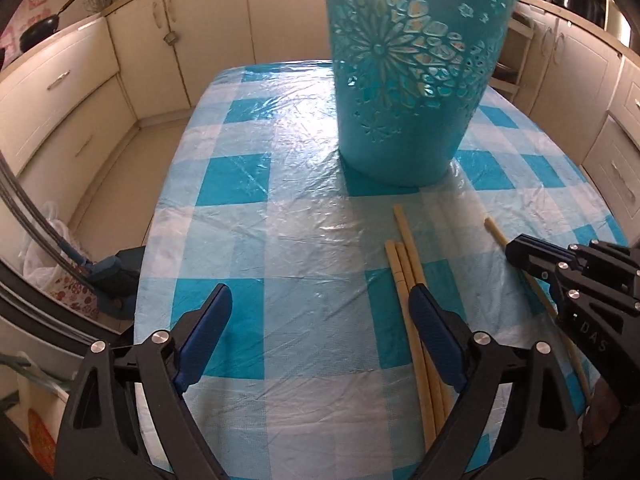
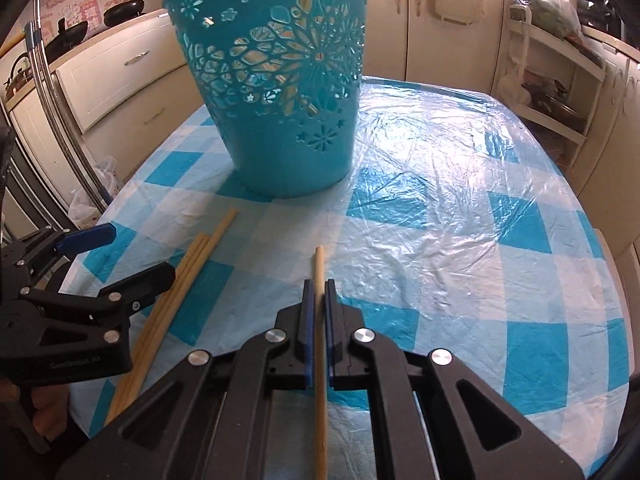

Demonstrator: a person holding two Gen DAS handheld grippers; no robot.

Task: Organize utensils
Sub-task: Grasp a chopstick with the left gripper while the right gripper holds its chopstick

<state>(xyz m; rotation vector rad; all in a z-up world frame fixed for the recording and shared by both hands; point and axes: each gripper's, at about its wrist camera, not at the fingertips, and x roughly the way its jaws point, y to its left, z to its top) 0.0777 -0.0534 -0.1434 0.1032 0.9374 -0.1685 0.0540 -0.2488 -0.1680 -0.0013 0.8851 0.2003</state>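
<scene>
A tall teal basket (image 1: 408, 80) with cut-out flower holes stands upright on the checked table; it also shows in the right wrist view (image 2: 280, 92). Three pale wooden chopsticks (image 1: 406, 264) lie side by side in front of it, also seen in the right wrist view (image 2: 188, 272). My left gripper (image 1: 320, 304) is open and empty, its right finger over the three chopsticks. My right gripper (image 2: 319, 292) is shut on a single chopstick (image 2: 319, 268) that runs lengthwise between its pads; that chopstick (image 1: 494, 230) lies low over the table to the right of the others.
The table carries a blue and white checked plastic cloth (image 2: 460, 240). Cream kitchen cabinets (image 1: 72, 92) ring the table. A white shelf rack (image 2: 560, 80) stands at the right. Plastic bags (image 1: 56, 264) sit on the floor at the left.
</scene>
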